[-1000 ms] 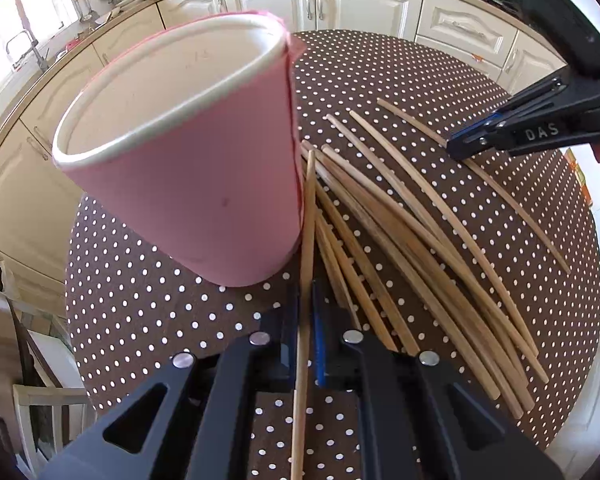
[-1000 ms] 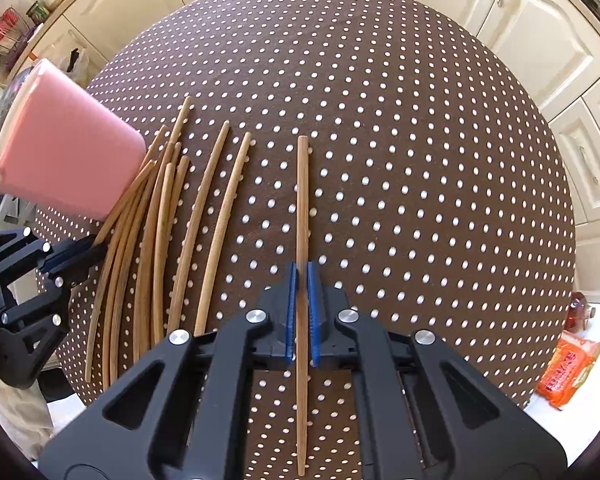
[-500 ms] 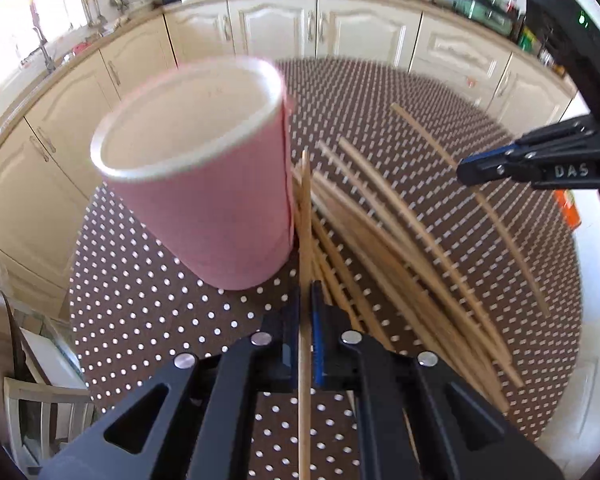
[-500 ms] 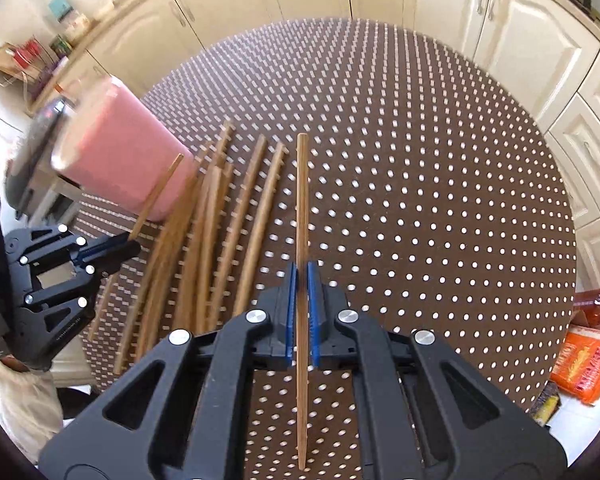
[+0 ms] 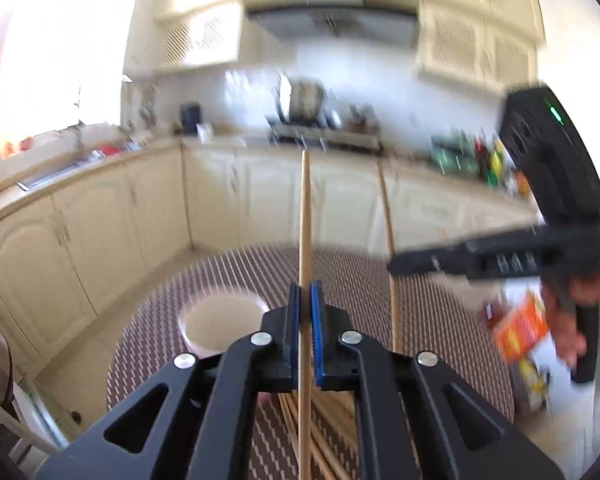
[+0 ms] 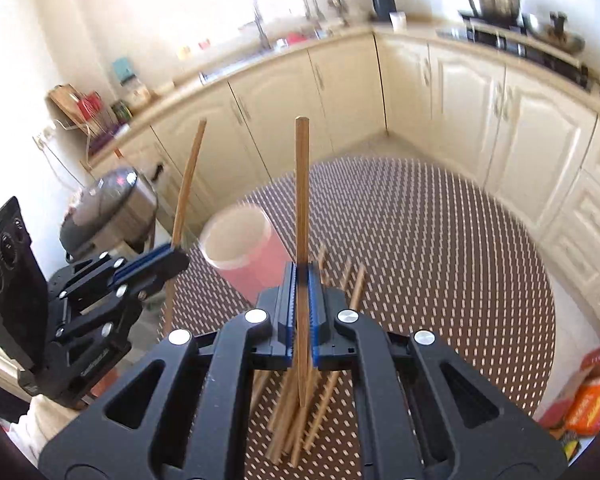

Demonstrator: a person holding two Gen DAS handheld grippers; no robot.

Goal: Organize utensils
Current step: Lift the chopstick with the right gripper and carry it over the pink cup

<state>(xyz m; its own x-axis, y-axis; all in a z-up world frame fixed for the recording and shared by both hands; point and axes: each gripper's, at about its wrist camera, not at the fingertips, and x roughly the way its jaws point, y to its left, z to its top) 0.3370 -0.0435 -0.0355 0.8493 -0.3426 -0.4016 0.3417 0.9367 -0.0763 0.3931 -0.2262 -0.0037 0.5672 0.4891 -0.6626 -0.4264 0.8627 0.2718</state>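
My left gripper is shut on one wooden chopstick, held up in the air above the table. My right gripper is shut on another chopstick, also lifted and pointing away. Each view shows the other tool: the right gripper with its chopstick at the right, the left gripper with its chopstick at the left. The pink cup stands upright on the dotted tablecloth, its white mouth facing up, below and ahead of both grippers. Several loose chopsticks lie beside it.
The round table wears a brown cloth with white dots. Cream kitchen cabinets ring the room. A lidded cooker stands left of the table. Orange packets lie on the floor at the right.
Both grippers have risen and tilted up, each lifting its chopstick off the table. The cup now sits lower and farther off in both views, and the room behind has come into sight.
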